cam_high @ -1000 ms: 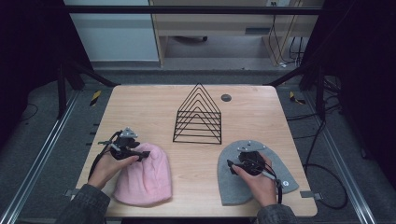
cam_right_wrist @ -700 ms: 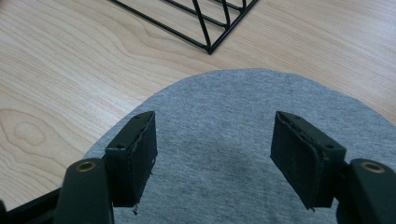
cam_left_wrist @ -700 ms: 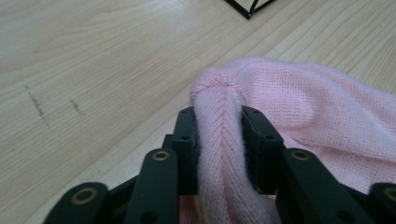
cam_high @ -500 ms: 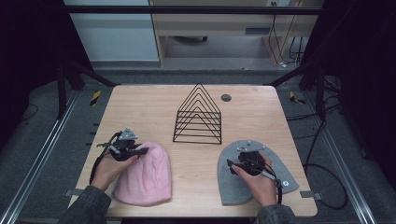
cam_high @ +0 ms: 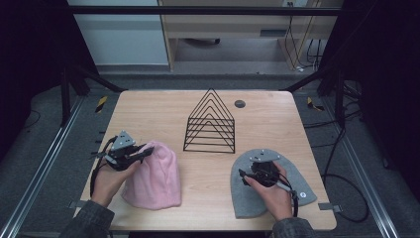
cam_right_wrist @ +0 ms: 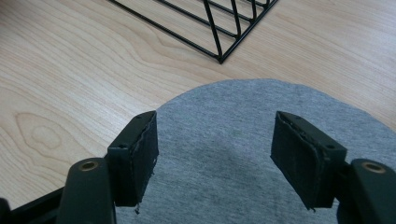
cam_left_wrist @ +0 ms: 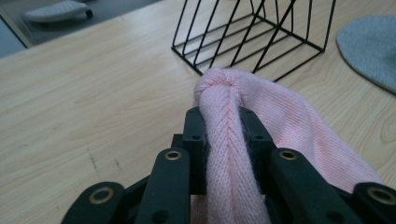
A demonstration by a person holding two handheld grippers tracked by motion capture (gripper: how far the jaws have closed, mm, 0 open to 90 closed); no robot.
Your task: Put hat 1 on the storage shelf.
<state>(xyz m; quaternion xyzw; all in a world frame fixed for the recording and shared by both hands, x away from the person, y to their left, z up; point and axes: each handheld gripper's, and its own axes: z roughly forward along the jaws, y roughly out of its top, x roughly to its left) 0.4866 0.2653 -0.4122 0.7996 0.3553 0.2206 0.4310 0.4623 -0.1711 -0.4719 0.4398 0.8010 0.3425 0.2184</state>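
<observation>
A pink knitted hat (cam_high: 156,181) lies at the table's front left. My left gripper (cam_high: 144,149) is shut on its upper end. Its jaws have just been closing, and a fold of the pink hat (cam_left_wrist: 280,116) bunches up between the left gripper's (cam_left_wrist: 223,116) pads, raised off the wood. A flat grey hat (cam_high: 247,198) lies at the front right. My right gripper (cam_high: 247,171) hovers over it, open. In the right gripper view the grey hat (cam_right_wrist: 243,140) lies under the right gripper (cam_right_wrist: 215,135), whose pads are wide apart with nothing between them.
A black wire rack (cam_high: 210,121) with triangular dividers stands mid-table between the two hats, close ahead of both grippers (cam_left_wrist: 252,37) (cam_right_wrist: 210,23). A small dark round disc (cam_high: 239,103) sits near the table's far edge. Metal rails run along both sides of the wooden table (cam_high: 148,114).
My left gripper's jaws closed on the pink hat's upper end and rose a little, pulling that end up. The right hand and the grey hat kept still.
</observation>
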